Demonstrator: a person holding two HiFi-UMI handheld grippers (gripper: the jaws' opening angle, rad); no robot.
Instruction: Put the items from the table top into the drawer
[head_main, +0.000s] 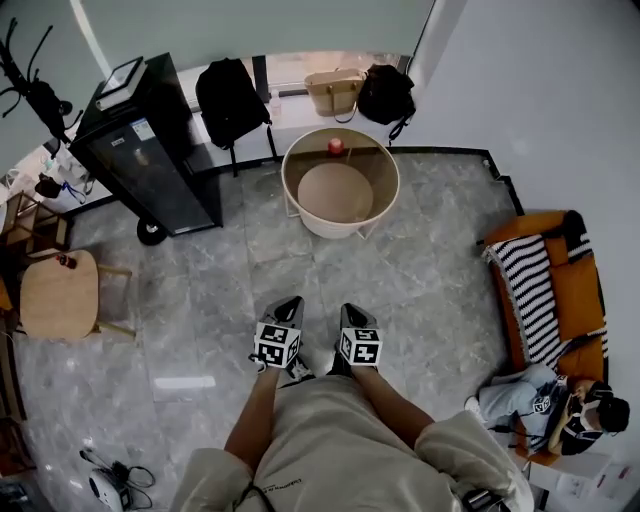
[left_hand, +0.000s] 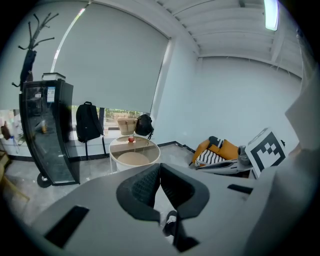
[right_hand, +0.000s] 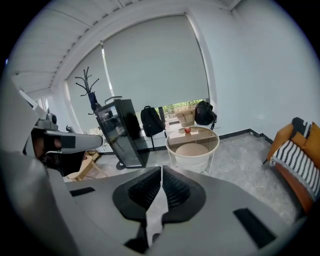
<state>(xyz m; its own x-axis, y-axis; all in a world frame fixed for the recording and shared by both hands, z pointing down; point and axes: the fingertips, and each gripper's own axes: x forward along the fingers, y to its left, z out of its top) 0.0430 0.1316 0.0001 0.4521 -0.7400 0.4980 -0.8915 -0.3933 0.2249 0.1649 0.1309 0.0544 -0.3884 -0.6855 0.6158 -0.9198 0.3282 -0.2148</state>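
Observation:
A small red fruit (head_main: 336, 146) rests at the far edge of the glass top of a round beige table (head_main: 291, 196), well ahead of me across the floor. Held close in front of my body, my left gripper (head_main: 288, 303) and right gripper (head_main: 351, 311) sit side by side and point toward that table. In the left gripper view the left gripper (left_hand: 160, 167) has its jaws meeting at the tips with nothing between them. The right gripper (right_hand: 161, 172) is likewise shut and empty. The red fruit (left_hand: 131, 139) (right_hand: 187, 130) shows far beyond both. I cannot pick out a drawer.
A black wheeled cabinet (head_main: 150, 145) stands left of the table. A black backpack (head_main: 230, 100), a tan bag (head_main: 335, 92) and a black bag (head_main: 385, 95) line the window wall. An orange sofa (head_main: 575, 300) with a seated person (head_main: 560, 405) is at right, and a wooden stool (head_main: 60, 295) at left.

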